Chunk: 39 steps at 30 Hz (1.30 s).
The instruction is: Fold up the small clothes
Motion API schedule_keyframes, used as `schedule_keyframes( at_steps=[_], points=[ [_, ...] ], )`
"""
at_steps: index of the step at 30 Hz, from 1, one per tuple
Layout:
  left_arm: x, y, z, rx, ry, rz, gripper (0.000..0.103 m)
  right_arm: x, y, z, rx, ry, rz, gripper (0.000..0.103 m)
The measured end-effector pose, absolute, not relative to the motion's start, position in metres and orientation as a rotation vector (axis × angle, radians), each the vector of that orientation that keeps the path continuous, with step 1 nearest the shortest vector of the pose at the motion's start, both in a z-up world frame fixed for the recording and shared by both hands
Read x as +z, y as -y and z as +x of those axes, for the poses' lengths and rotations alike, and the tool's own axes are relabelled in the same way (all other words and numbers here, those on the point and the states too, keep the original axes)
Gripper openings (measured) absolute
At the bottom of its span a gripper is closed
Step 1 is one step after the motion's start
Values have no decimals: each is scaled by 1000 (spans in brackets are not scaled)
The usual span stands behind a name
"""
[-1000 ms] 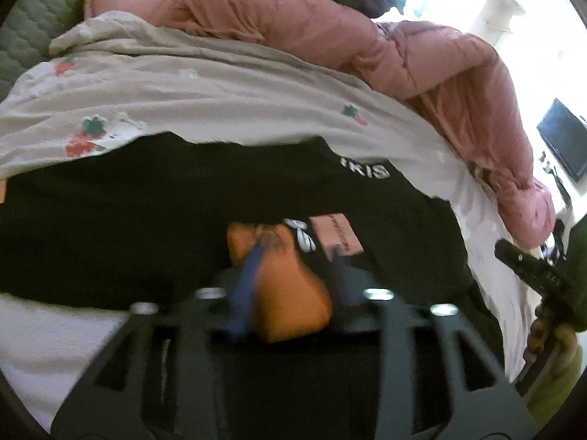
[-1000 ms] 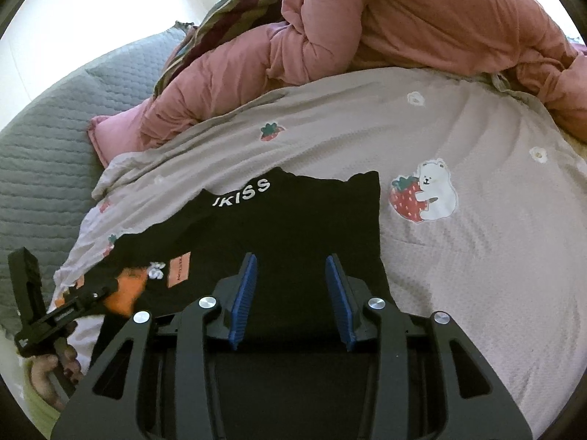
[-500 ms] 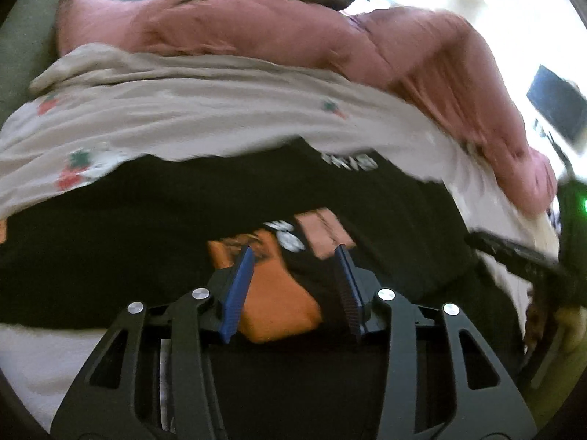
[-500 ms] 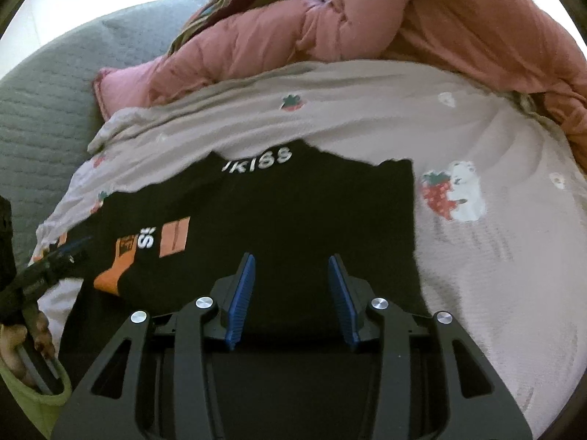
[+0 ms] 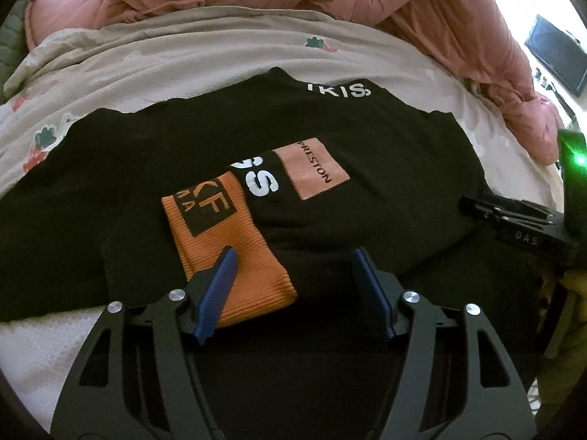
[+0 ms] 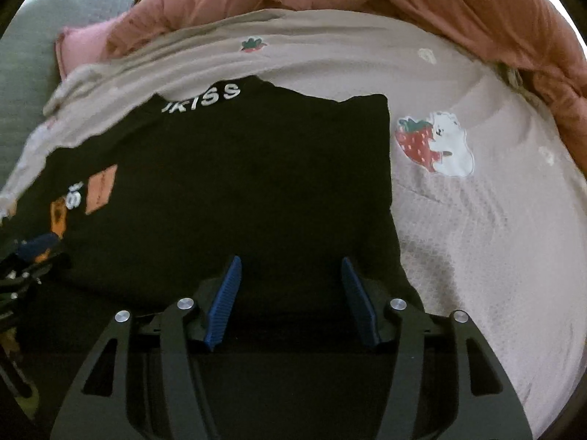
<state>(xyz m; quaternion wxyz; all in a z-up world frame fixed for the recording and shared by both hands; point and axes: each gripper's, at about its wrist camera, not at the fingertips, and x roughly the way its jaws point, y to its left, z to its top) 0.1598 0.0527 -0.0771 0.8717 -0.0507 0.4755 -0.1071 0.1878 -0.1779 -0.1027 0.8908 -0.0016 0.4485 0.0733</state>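
A black garment (image 5: pixel 330 128) with white lettering lies spread flat on the bed; it also shows in the right wrist view (image 6: pixel 238 183). Its sleeve with an orange ribbed cuff (image 5: pixel 227 249) and a pink patch (image 5: pixel 315 174) is folded across the body. My left gripper (image 5: pixel 293 256) is open and empty, hovering just above the cuff. My right gripper (image 6: pixel 290 267) is open and empty over the garment's lower right part. The right gripper also shows at the right edge of the left wrist view (image 5: pixel 513 220).
A beige bedsheet (image 6: pixel 477 220) with strawberry and bear prints covers the bed. A rumpled pink duvet (image 5: pixel 403 0) is piled along the far side. A grey quilted headboard (image 6: pixel 29 55) stands at far left. A dark screen (image 5: pixel 554 55) is at far right.
My left gripper has opened and let go of the orange cuff, which now lies flat on the garment. My right gripper stayed open and shifted slightly.
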Motion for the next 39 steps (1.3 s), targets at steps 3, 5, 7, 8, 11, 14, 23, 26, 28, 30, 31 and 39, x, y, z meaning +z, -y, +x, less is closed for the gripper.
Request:
schedule_keyframes(
  at_steps=[3,5,7,8,11,14,23,26,28,30,31,39],
  points=[
    [-74,-53,160,-220,-988,-114,59,-97,178,184,163,-919,7,57],
    [-71,-53,158,-217,-981,-117,64,-93,179,178,178,-898,14,64],
    [-68,-56,156,-211,-972,-124,65,-89,179,174,187,-887,19,65],
    [-65,-58,155,-206,-965,-129,67,-88,179,172,195,-883,23,66],
    [-60,-61,152,-179,-943,-129,77,-83,179,168,201,-867,30,76],
    [-53,-66,147,-166,-918,-135,85,-77,176,164,212,-850,43,84],
    [-38,-87,135,-108,-873,-166,93,-58,159,151,254,-794,24,93],
    [-33,-94,131,-84,-859,-174,93,-52,152,148,270,-780,16,93],
    [-29,-99,127,-68,-844,-181,93,-49,148,146,280,-772,11,93],
    [-25,-105,123,-52,-829,-185,93,-46,145,144,288,-764,8,93],
    [-22,-108,121,-40,-822,-185,93,-44,142,143,295,-760,6,93],
    [-15,-133,107,51,-794,-183,93,-30,118,136,340,-724,-22,93]
  ],
)
